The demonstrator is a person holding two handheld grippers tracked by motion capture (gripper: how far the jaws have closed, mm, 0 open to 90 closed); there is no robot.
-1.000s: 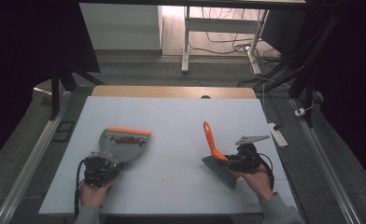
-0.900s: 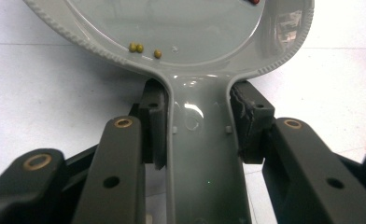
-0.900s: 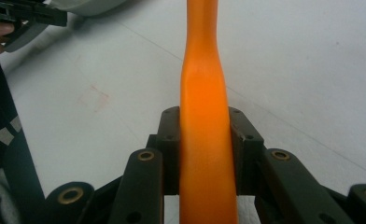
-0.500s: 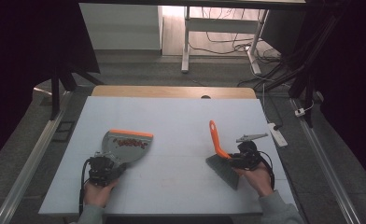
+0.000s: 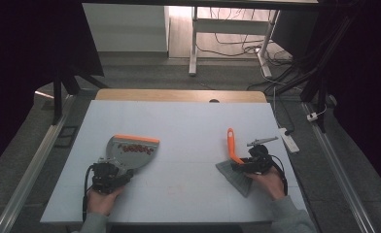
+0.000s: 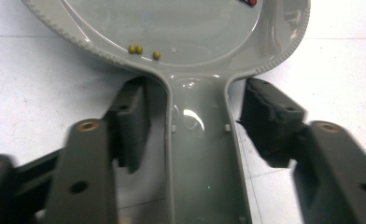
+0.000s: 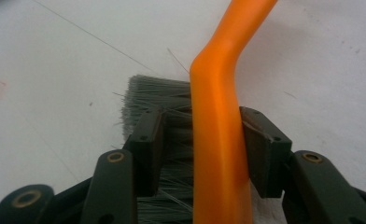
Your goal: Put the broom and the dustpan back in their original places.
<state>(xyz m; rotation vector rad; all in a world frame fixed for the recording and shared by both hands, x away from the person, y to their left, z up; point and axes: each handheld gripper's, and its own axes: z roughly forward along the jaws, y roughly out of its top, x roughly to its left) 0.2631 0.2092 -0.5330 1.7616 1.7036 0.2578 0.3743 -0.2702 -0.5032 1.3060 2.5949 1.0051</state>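
A grey dustpan (image 5: 132,150) with an orange front lip lies on the white table (image 5: 188,116) at the left, with small red bits (image 5: 135,148) in it. In the left gripper view, yellowish beads (image 6: 141,49) lie in the dustpan (image 6: 172,28). My left gripper (image 5: 112,174) (image 6: 197,98) straddles the pan's handle; its jaws have just been opening, with a gap on each side. At the right, a brush (image 5: 232,144) (image 7: 216,116) with an orange handle and grey bristles rests on the table. My right gripper (image 5: 244,166) (image 7: 202,121) has just been opening around that handle, the left pad clear of it.
A white power strip (image 5: 286,138) lies beside the table's right edge. A wooden strip (image 5: 179,95) runs along the far edge. Metal rails flank both sides, and desk legs with cables stand on the floor beyond.
The right hand has carried the brush a little to the right and down onto the table. Both grippers have gone from shut on their handles to open. The dustpan has stayed put.
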